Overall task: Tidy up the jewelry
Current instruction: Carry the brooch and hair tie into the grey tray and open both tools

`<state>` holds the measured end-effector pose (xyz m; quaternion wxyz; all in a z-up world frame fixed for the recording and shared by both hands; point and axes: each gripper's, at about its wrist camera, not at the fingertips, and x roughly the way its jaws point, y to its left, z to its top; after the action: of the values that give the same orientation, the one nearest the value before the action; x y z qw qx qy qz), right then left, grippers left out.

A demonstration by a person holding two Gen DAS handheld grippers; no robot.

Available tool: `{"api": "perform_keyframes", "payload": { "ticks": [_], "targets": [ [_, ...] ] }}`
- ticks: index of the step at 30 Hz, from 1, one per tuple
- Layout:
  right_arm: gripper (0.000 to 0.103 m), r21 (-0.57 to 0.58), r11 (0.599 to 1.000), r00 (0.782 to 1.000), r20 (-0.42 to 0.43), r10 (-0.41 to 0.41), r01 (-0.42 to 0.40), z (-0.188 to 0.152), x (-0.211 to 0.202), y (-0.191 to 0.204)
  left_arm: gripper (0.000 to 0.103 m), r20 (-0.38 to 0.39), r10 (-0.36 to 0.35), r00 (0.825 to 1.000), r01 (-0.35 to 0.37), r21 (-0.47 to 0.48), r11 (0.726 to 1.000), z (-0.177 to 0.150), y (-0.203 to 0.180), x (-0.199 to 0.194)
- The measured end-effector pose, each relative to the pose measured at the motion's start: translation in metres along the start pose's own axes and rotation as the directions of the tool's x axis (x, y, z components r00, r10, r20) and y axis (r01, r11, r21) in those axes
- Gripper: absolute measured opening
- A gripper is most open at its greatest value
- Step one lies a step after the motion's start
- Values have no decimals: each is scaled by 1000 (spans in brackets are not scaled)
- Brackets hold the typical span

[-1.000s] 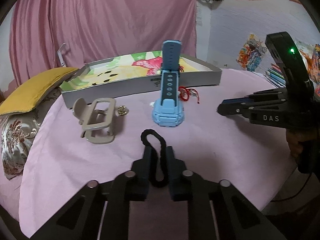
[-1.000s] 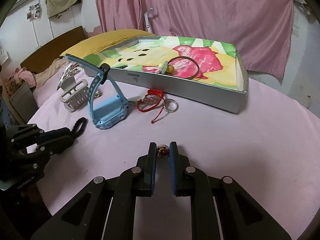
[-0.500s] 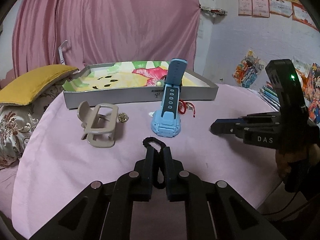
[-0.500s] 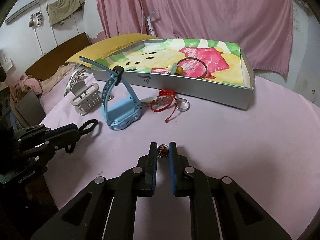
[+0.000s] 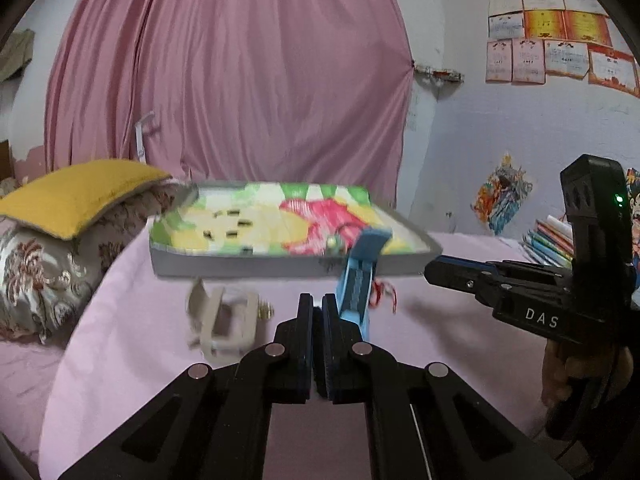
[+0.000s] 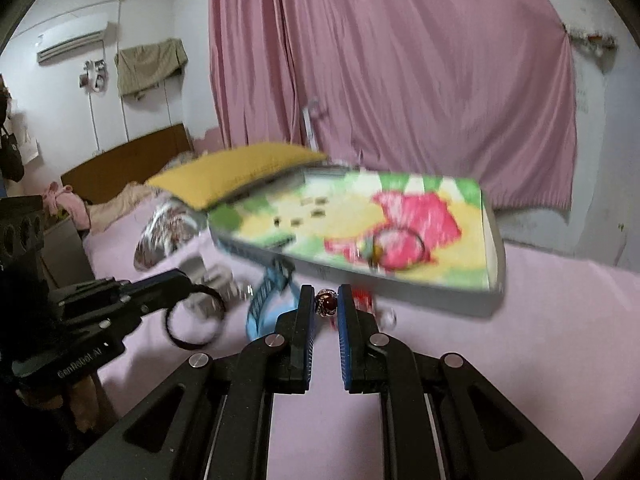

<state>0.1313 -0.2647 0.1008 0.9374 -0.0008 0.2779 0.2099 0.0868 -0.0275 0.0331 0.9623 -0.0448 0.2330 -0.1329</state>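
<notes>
My left gripper (image 5: 317, 308) is shut on a black cord loop (image 6: 195, 316), which hangs from its tips in the right wrist view; in its own view the loop is hidden. My right gripper (image 6: 325, 300) is shut on a small ring with a red stone (image 6: 325, 303), held above the pink tablecloth. The grey tray with a floral lining (image 5: 280, 258) (image 6: 400, 286) lies ahead; a dark bangle (image 6: 396, 246) lies in it. A blue watch (image 5: 358, 280) (image 6: 266, 300) stands in front of the tray.
A beige clip-like holder (image 5: 224, 320) and a small gold piece (image 5: 264, 312) lie left of the watch. A red cord bracelet (image 5: 382, 292) lies by the tray. A yellow cushion (image 5: 80, 196) sits at the left. Books (image 5: 552, 240) are stacked at the right.
Both grippers have lifted off the table and moved toward the tray, each carrying its item. The views are now blurred by motion.
</notes>
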Motion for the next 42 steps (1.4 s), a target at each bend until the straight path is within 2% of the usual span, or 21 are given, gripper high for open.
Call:
{"api": "perform_keyframes", "payload": {
  "ticks": [4,9,13,20,25,28,34,37,42],
  "targets": [
    [10,0,1000,1000,-13,6,-6,-2,6,2,5,-7,0,1000,0,7,1000,7,0,10],
    [10,14,1000,999,-47,10,-9,-12,12,-1,5,-71,1,997,-2,-16,1000,-7,8,14],
    [10,16,1000,999,-36,5,-4,-10,12,-2,5,-82,10,997,-13,-38,999,-12,14,13],
    [10,26,1000,999,49,0,-1,5,5,-1,4,13,15,1000,-15,-18,1000,7,11,0],
    [10,35,999,990,141,-21,16,20,2,-1,4,91,24,996,-25,11,1000,27,8,-5],
    [10,35,999,979,197,-46,39,29,4,-2,4,153,37,988,-42,34,999,43,8,-6],
    [10,32,996,958,271,-94,88,42,10,-1,4,284,30,958,-37,18,999,68,21,9],
    [10,37,993,955,273,-116,110,46,18,-4,4,299,32,954,-39,19,999,76,26,25],
    [10,60,990,969,204,-136,126,50,40,-13,4,226,32,974,-32,-2,999,84,37,56]
  ]
}}
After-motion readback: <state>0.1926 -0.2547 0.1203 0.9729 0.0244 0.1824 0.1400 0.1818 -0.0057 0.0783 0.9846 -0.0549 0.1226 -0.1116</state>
